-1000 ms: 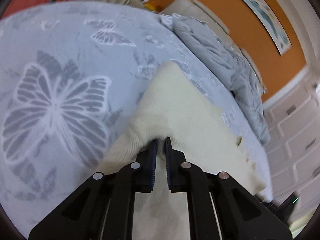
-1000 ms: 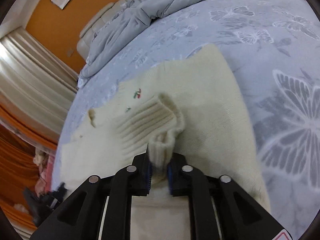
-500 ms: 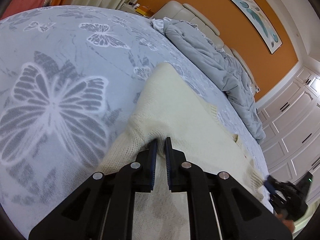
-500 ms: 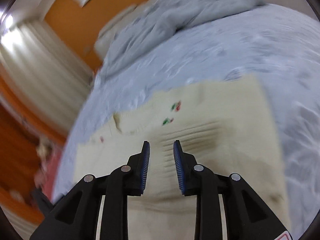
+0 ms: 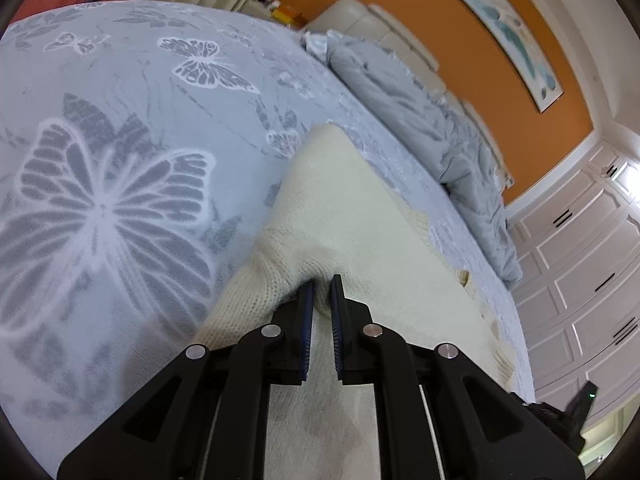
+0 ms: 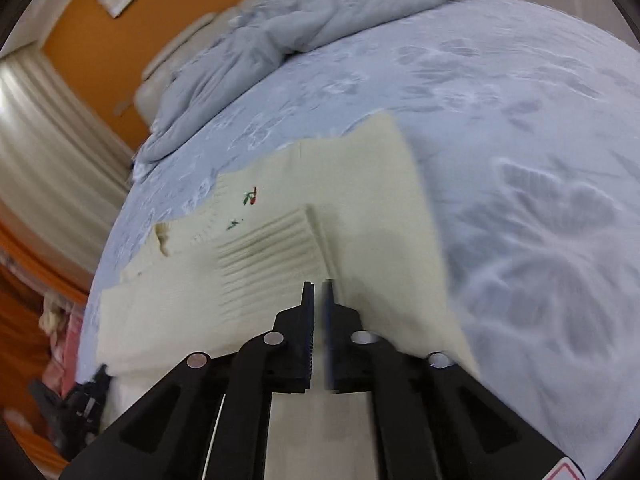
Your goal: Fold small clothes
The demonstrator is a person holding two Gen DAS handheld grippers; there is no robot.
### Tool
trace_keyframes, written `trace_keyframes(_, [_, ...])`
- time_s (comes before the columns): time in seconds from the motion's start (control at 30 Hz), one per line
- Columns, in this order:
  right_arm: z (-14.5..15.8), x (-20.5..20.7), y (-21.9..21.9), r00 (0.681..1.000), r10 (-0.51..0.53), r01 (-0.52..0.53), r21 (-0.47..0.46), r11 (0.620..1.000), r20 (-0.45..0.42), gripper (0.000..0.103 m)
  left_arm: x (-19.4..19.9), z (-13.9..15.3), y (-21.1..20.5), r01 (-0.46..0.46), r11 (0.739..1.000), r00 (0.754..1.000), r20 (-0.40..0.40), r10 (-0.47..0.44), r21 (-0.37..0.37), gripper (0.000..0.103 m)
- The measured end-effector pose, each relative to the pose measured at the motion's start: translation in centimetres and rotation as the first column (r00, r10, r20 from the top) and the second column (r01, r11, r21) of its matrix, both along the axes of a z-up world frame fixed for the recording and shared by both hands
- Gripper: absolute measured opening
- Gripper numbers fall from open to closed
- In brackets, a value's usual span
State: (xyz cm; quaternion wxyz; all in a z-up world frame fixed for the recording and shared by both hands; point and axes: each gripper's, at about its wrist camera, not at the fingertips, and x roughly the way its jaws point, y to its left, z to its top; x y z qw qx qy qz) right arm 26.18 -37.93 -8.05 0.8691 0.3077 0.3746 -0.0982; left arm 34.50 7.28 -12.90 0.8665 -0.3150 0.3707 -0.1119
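- A second ago the right tongs (image 6: 318, 286) pinched the ribbed cuff (image 6: 272, 248) of the cream sweater (image 6: 372, 208); now the cuff lies flat on the sweater's body, just beyond the tips, and nothing sits between the narrow-set jaws.
- The left tongs (image 5: 320, 280) have barely shifted — they stay clamped on a raised pucker of knit at the sweater's left edge.
- The sweater lies spread on the butterfly-print bed (image 5: 120, 160), sleeve folded inward, a grey duvet (image 6: 280, 28) bunched at the far side.
- Risk: the left tongs hold the fabric lifted, so any pull could drag the body and slide the laid sleeve out of its fold.
- Risk: the loose knit could snag on the toothed pads as the right tongs move over it, tugging the cuff back up.
- Risk: the soft bed gives — the fold could go crooked.
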Motion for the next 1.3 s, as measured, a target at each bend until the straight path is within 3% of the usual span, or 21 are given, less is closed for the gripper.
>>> trace_keyframes(0.07, [1.8,-3.6,0.9,0.999,0.048,-0.048,-0.016,0.999,0.017,0.023,-0.9,0.7,1.0,0.022,0.998,1.0,-0.011,-0.021,0.056,0.009])
trace_keyframes(0.13, [2.3,-7.7,2.2,0.996,0.083,-0.085,-0.077,0.993,-0.038,0.045,-3.1,1.0,3.8,0.012,0.996,1.0,-0.005,-0.011,0.087,0.01])
trace_keyframes(0.17, [2.1,-9.4,2.3,0.994,0.085,-0.091,-0.09,0.992,-0.067,0.048,-4.0,0.9,5.3,-0.022,0.99,0.999,-0.023,0.025,0.136,0.016])
trace_keyframes(0.2, [1.7,-12.1,2.4,0.991,0.086,-0.096,-0.089,0.991,-0.103,0.049,-5.0,0.3,8.0,-0.084,0.984,0.993,-0.065,0.095,0.156,0.014])
trace_keyframes(0.23, [1.3,-14.4,2.5,0.989,0.077,-0.088,-0.079,0.993,-0.127,0.049,-6.1,-0.6,11.2,-0.112,0.994,0.99,-0.083,0.112,0.009,0.014])
trace_keyframes(0.27, [1.0,-16.4,2.4,0.987,0.063,-0.074,-0.071,0.995,-0.146,0.049,-6.7,-0.7,12.7,-0.128,0.992,0.986,-0.107,0.125,-0.015,0.006])
trace_keyframes(0.33, [0.5,-20.4,2.8,0.982,0.026,-0.038,-0.062,0.997,-0.187,0.055,-8.3,0.5,13.8,-0.131,0.985,0.981,-0.126,0.146,0.114,0.008])
trace_keyframes(0.4, [0.1,-24.0,3.3,0.975,-0.018,0.005,-0.056,0.998,-0.223,0.064,-10.5,2.6,13.4,-0.08,0.977,0.985,-0.134,0.108,0.196,0.034])
trace_keyframes(0.43, [0.0,-25.4,3.4,0.972,-0.034,0.027,-0.033,0.999,-0.234,0.067,-11.8,3.6,13.1,-0.053,0.982,0.989,-0.129,0.077,0.183,0.061])
trace_keyframes(0.47, [-0.2,-26.7,3.7,0.972,-0.041,0.048,0.023,0.999,-0.229,0.068,-14.0,4.9,12.5,-0.019,0.987,0.993,-0.113,0.038,0.161,0.08])
trace_keyframes(0.53, [-1.0,-28.1,4.4,0.973,-0.041,0.062,0.087,0.994,-0.228,0.075,-16.9,6.2,11.0,0.046,0.986,0.995,-0.096,-0.031,0.162,0.094])
trace_keyframes(0.67, [-2.5,-27.9,5.2,0.96,-0.01,0.025,0.05,0.998,-0.279,0.077,-21.6,5.0,7.7,0.164,0.968,0.977,-0.165,-0.133,0.192,0.096])
trace_keyframes(0.77, [-2.3,-26.9,5.8,0.97,0.023,-0.008,0.062,0.998,-0.24,0.079,-23.4,2.2,7.4,0.118,0.983,0.962,-0.261,-0.079,0.139,0.096])
trace_keyframes(0.83, [-2.9,-26.9,5.9,0.973,0.054,-0.027,0.122,0.992,-0.224,0.087,-24.5,2.2,8.2,0.042,0.994,0.98,-0.2,-0.021,0.103,0.096])
trace_keyframes(1.0, [-3.1,-26.8,5.6,0.984,0.062,-0.032,0.178,0.983,-0.165,0.088,-24.7,2.0,8.5,-0.038,0.999,0.973,-0.227,0.045,0.037,0.094])
trace_keyframes(1.03, [-3.1,-26.3,5.5,0.986,0.069,-0.039,0.2,0.979,-0.149,0.084,-24.7,2.1,8.5,-0.043,0.998,0.971,-0.232,0.051,0.041,0.086])
trace_keyframes(1.07, [-3.2,-26.3,5.4,0.988,0.079,-0.048,0.226,0.973,-0.13,0.079,-24.5,2.0,8.5,-0.036,0.999,0.968,-0.245,0.044,0.037,0.061])
trace_keyframes(1.1, [-3.2,-26.1,5.5,0.989,0.087,-0.057,0.231,0.971,-0.121,0.058,-24.4,1.9,8.3,-0.024,0.999,0.965,-0.261,0.031,0.032,0.044])
trace_keyframes(1.13, [-3.5,-25.8,5.6,0.987,0.108,-0.077,0.238,0.968,-0.12,0.029,-23.8,1.5,7.8,-0.01,1.0,0.957,-0.291,0.017,0.026,0.016])
trace_keyframes(1.17, [-3.7,-25.4,5.8,0.984,0.12,-0.086,0.241,0.967,-0.13,0.014,-23.5,1.1,7.8,-0.001,1.0,0.946,-0.323,0.005,0.012,0.012])
trace_keyframes(1.3, [-2.6,-24.9,6.5,0.988,0.113,-0.088,0.213,0.973,-0.108,0.009,-23.9,2.6,8.2,-0.003,1.0,0.945,-0.326,-0.001,-0.01,0.01])
